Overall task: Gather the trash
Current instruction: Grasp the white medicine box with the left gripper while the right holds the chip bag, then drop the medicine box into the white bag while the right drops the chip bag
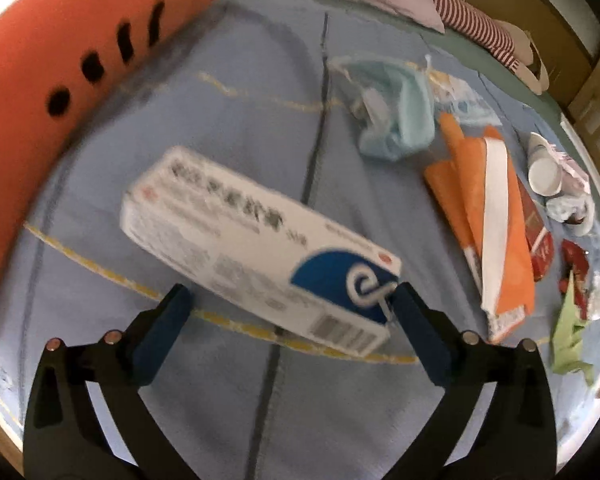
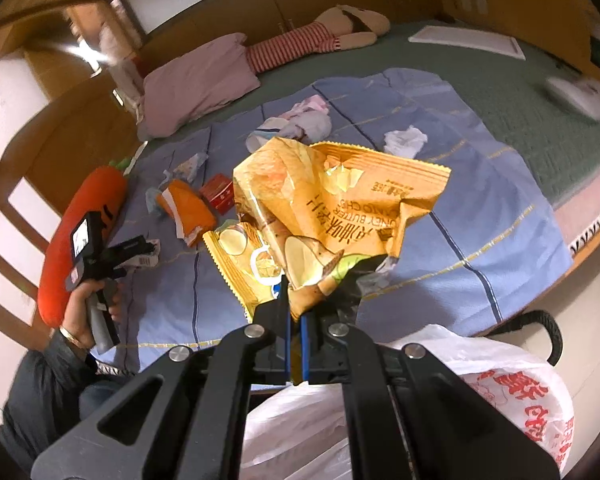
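Trash lies scattered over the blue sheet (image 1: 236, 92) on the bed, and the nearest piece, a white medicine box (image 1: 256, 248) with a blue corner, sits between the fingers of the left tool (image 1: 290, 300), whose jaws stand as wide as they go. The right pad is at the box's blue end and the left pad is clear of it, so the box is not gripped; it looks blurred and tilted, and whether it rests on the sheet cannot be told. The wide spread suits the box's long side. The right tool (image 2: 296, 320) is clamped tight on the edge of a crumpled yellow chip bag (image 2: 332, 208), held up above a white plastic bag (image 2: 496, 396) just below it, probably the place where the rubbish is gathered. Farther out on the sheet wait an orange packet (image 1: 496, 220), a teal wrapper (image 1: 400, 108), a paper cup (image 1: 544, 172), red scraps (image 1: 576, 276) and a tissue (image 2: 404, 140). An orange carrot cushion (image 1: 60, 68) borders the sheet and seems no trash.
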The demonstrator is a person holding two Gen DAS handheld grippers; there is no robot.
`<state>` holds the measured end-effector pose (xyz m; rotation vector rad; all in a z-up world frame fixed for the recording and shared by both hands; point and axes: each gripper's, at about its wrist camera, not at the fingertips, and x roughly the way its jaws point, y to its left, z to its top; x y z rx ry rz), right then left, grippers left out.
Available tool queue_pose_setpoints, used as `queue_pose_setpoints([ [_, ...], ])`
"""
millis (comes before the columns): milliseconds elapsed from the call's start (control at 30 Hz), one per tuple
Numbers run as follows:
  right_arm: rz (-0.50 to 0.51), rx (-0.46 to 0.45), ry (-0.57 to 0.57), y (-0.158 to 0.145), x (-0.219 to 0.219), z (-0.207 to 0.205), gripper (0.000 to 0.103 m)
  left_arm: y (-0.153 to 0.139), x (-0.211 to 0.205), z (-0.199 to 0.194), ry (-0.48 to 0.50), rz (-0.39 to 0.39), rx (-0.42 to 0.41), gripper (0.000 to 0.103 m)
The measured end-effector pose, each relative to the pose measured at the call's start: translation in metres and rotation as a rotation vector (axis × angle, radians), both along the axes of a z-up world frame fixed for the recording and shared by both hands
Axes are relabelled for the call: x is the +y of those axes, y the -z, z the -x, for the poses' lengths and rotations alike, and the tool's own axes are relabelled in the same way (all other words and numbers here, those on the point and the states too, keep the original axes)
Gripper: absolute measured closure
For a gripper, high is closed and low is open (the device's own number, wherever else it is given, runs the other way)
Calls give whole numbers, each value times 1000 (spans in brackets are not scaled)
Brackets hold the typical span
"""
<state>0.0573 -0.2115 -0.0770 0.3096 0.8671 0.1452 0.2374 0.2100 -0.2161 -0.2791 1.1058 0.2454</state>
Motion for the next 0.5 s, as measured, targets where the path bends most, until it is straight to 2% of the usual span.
queue_pose_setpoints([
  [133,-2,28,-18,5,12,-7,99,-1,3,3,10,9,-7,5],
  [200,5,37,-29,5,20,-12,99,-5,4,6,12,18,-27,21],
  [267,14,38,-42,6,27,-15,99,-9,6,11,19,7,-44,45],
  [300,19,37,-51,6,31,-16,99,-10,5,12,28,15,-49,49],
  [367,20,36,-67,7,38,-17,99,-12,7,17,35,42,-56,65],
  [500,30,33,-93,7,48,-18,99,-19,10,30,35,95,-83,79],
])
